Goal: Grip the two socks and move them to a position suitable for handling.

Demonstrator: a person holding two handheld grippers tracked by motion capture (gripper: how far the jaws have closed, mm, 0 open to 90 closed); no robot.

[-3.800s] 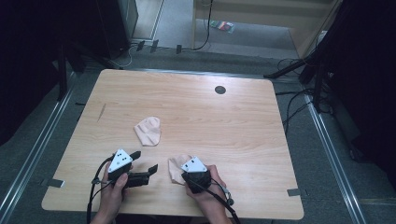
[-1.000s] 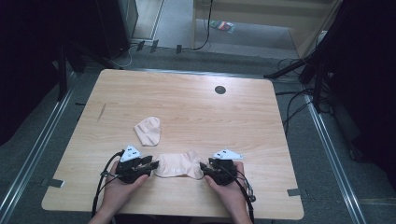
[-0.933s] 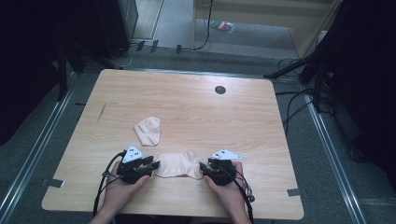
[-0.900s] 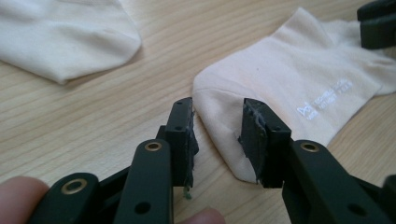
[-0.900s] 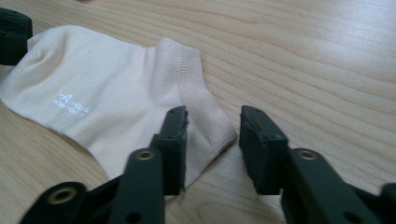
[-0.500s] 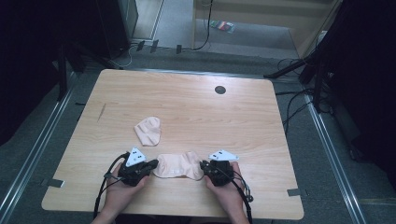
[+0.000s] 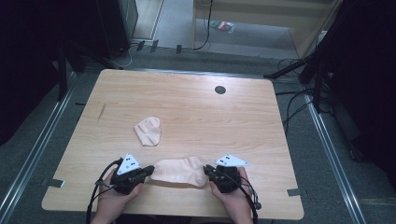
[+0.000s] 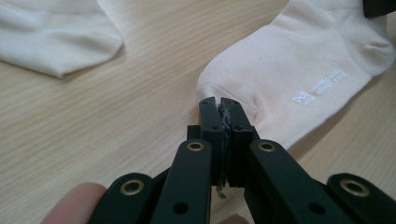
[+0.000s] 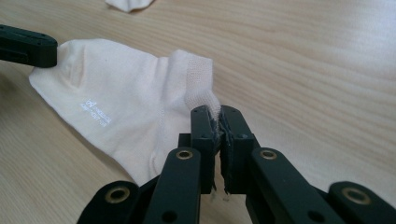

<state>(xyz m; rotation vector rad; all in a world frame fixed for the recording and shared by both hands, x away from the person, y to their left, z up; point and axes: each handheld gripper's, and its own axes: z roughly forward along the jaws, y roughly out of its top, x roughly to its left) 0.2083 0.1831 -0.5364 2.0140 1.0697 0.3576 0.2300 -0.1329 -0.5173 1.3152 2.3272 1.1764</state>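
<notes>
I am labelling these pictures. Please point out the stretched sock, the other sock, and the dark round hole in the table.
stretched sock (image 7: 180,171), high view, middle of its body
other sock (image 7: 148,131), high view, its centre
dark round hole (image 7: 220,89), high view, its centre

near sock (image 7: 177,171): showing pale cream, with small white lettering on its side
far sock (image 7: 148,130): showing the same pale cream, plain
surface (image 7: 243,121): showing light wood with fine grain lines
left claw (image 8: 219,109): showing black, brass-coloured rivets
right claw (image 9: 215,122): showing black, brass-coloured rivets
</notes>
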